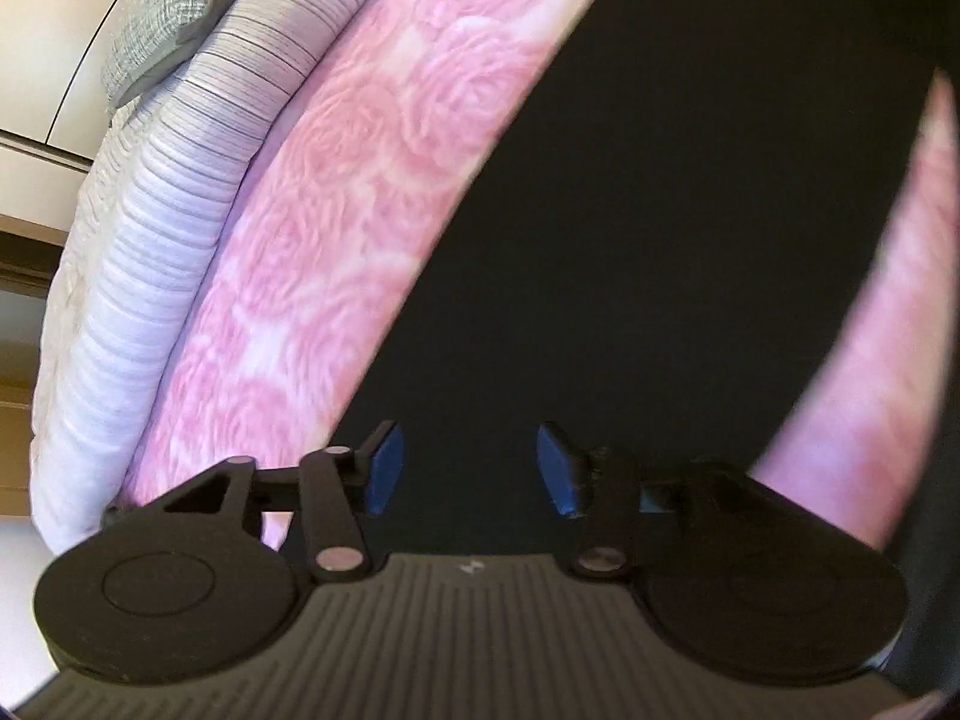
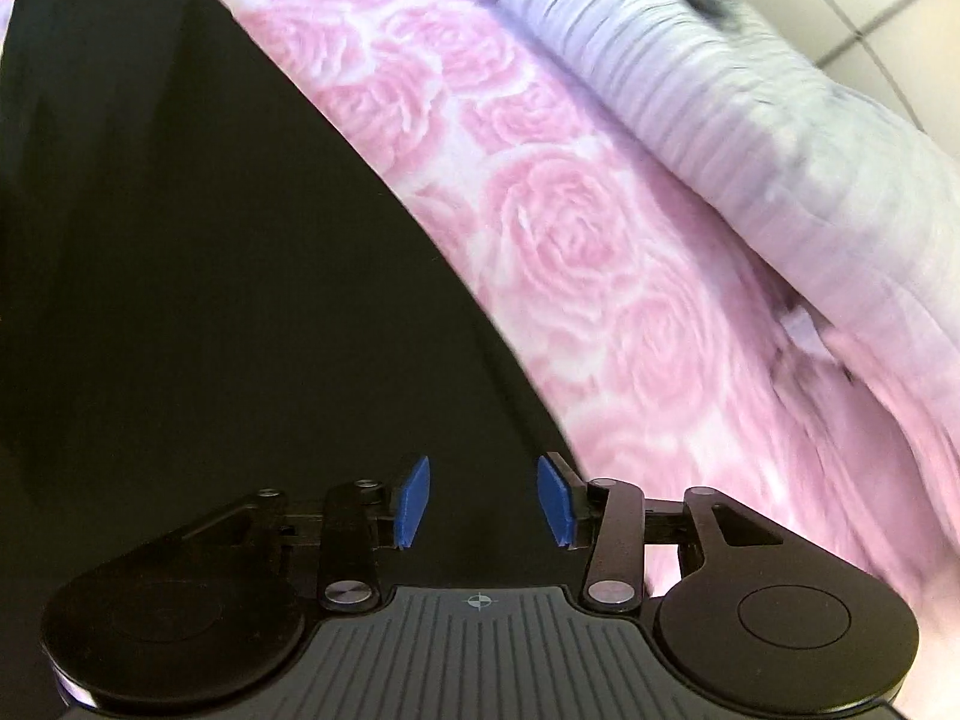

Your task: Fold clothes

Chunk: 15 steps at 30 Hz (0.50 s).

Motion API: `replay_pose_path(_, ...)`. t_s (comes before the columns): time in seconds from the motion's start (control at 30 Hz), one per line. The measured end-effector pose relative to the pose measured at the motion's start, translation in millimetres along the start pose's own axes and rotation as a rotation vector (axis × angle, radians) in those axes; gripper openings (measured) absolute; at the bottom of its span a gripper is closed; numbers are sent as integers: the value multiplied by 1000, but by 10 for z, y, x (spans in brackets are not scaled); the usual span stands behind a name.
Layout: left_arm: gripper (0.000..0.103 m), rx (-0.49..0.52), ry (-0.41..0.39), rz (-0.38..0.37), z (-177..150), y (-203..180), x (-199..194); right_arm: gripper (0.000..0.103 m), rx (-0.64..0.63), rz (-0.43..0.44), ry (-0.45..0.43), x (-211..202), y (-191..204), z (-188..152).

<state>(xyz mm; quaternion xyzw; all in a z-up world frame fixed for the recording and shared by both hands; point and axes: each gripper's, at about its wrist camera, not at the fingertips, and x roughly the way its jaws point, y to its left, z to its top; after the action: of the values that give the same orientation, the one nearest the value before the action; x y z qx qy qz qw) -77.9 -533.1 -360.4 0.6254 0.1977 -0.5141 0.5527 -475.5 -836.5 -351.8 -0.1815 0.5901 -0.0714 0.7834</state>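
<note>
The black garment [image 1: 630, 210] on the bed [image 1: 336, 192] looks soft and floppy, best pinched at an edge; both grippers' jaws, left gripper [image 1: 470, 468] and right gripper [image 2: 483, 501], gape wide with nothing in them

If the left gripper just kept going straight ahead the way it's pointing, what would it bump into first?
Most likely the black garment. It fills the view between and beyond the open left gripper, lying on the pink rose-patterned bedspread. Depth is hard to judge through the fisheye, but nothing else shows in that line.
</note>
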Motion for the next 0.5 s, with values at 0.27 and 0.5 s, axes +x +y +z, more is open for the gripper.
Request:
replay_pose_path(0.27,55,15,34,-108,298,475,777,50,-57,146,51,468,-179,268)
replay_pose_path(0.5,50,-121,86,-403,258,991,1108,50,-83,266,117,707,-300,405)
